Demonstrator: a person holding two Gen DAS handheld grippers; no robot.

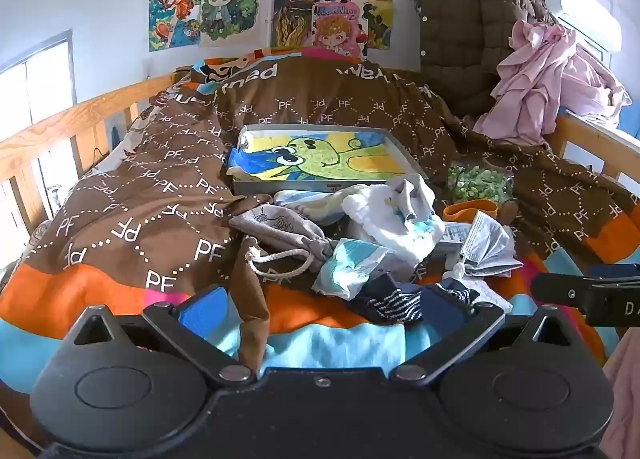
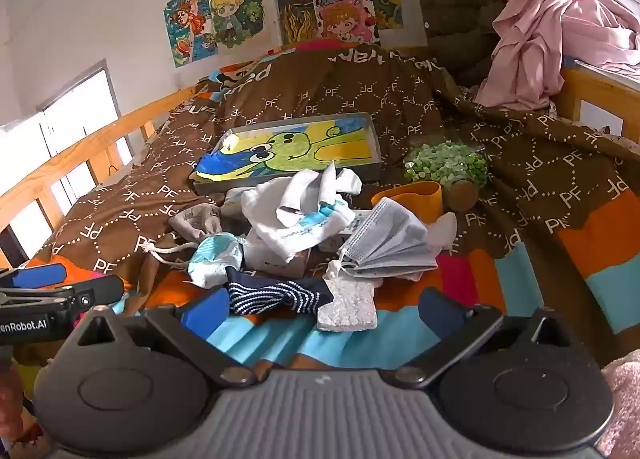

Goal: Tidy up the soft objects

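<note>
left tongs point(image 1: 324, 309) agape, right tongs point(image 2: 322, 309) agape (empty)

Bare striped blanket point(image 2: 340, 343) lies open just in front of the pile. Beyond, the navy sock point(image 2: 276, 297), face mask point(image 2: 388, 243) and white cloths point(image 2: 304, 211) crowd together (touching, overlapping), with the picture tray point(image 2: 376, 139) behind them.
</note>
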